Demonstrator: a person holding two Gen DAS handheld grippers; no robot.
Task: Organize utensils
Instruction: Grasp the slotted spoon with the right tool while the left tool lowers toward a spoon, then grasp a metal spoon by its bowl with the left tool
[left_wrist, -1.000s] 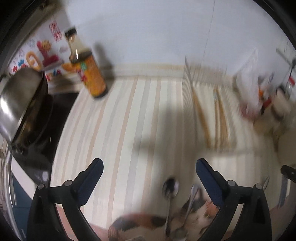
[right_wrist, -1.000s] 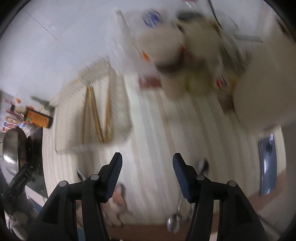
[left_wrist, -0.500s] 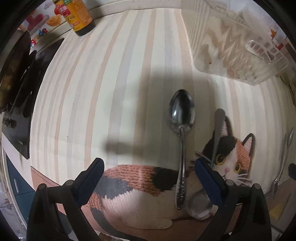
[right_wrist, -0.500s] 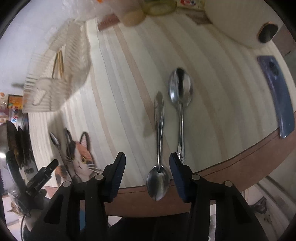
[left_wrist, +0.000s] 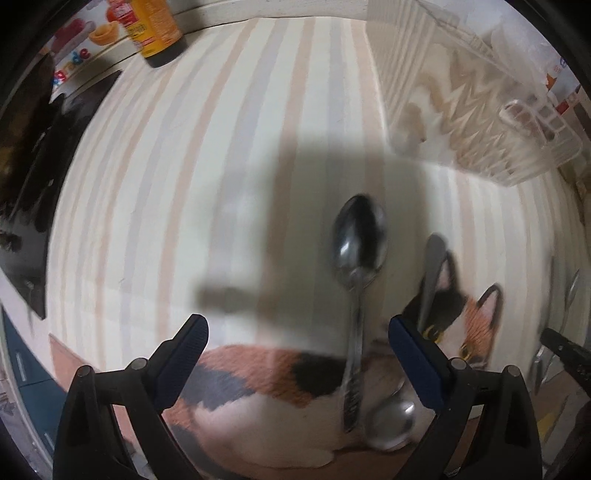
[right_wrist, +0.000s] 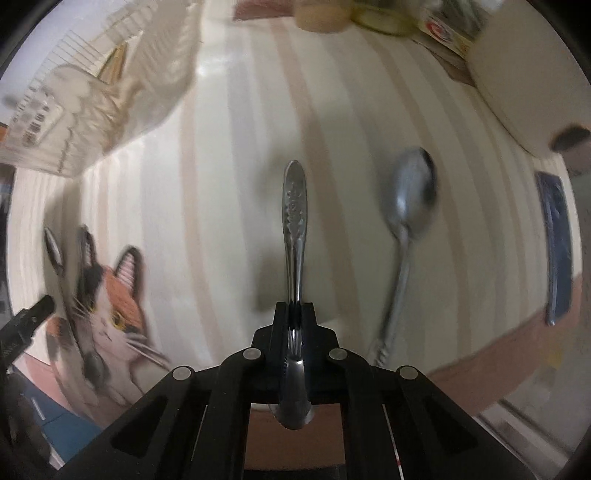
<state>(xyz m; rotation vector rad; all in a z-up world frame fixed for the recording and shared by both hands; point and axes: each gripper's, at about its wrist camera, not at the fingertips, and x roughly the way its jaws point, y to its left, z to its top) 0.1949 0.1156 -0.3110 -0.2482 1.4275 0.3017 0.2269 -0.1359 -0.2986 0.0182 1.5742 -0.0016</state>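
While your right gripper (right_wrist: 294, 314) is clenched on the neck of a spoon (right_wrist: 293, 206), its jaws having just been closing around it with the handle pointing away and the bowl tucked beneath the fingers, lift it straight and level so it does not pivot in the narrow pinch, then carry it toward the white wire rack (right_wrist: 92, 88) at the upper left. Your left gripper (left_wrist: 295, 354) hangs released above the cat-print mat (left_wrist: 258, 387), where a second spoon (left_wrist: 360, 258) lies between its fingers, nearer the right one, with a third spoon (left_wrist: 391, 417) just beside it.
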